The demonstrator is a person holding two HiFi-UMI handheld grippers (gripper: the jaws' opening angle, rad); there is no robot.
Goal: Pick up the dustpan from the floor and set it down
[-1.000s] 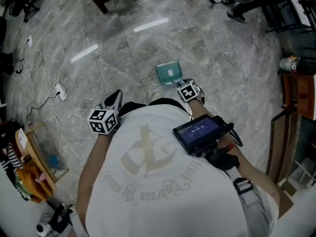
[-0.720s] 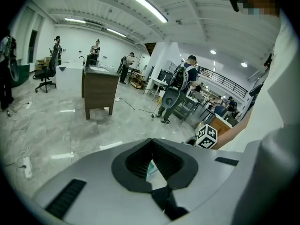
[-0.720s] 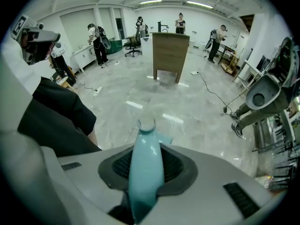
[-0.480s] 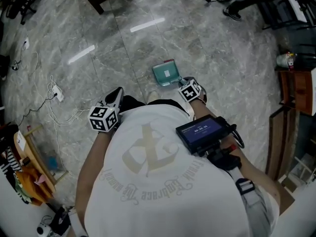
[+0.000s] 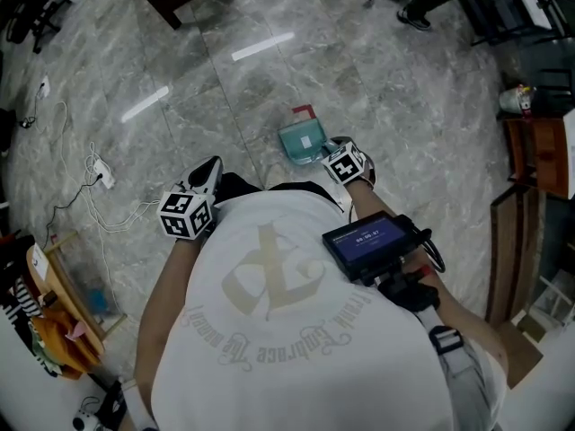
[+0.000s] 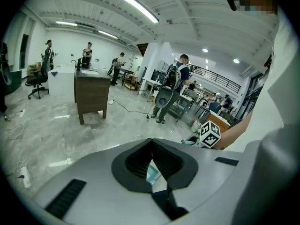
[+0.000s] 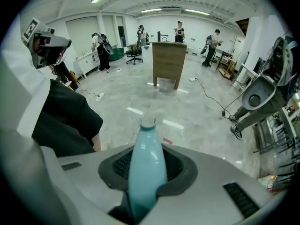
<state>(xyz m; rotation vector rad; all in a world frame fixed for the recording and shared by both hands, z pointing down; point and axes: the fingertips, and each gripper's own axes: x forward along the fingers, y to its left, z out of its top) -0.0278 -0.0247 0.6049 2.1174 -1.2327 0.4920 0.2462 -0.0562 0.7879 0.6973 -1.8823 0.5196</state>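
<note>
Right gripper [image 7: 147, 173]: clamped on dustpan [image 7: 147, 146] handle.
Left gripper [image 6: 151, 149]: jaws together, empty.
Hidden: dustpan's tray shows only in head view.

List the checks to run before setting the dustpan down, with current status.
1. Grip: right hand-held gripper closed on the dustpan handle: ok, the teal handle sits clamped between the jaws.
2. Spare hand: left hand-held gripper empty: ok, jaws together, nothing held.
3. Lift: dustpan clear of the floor: cannot tell from the head view.
4. Set-down spot: bare floor ahead of the dustpan: ok.
5. Snags: cables away from that spot: ok, they lie well off to the left.
</note>
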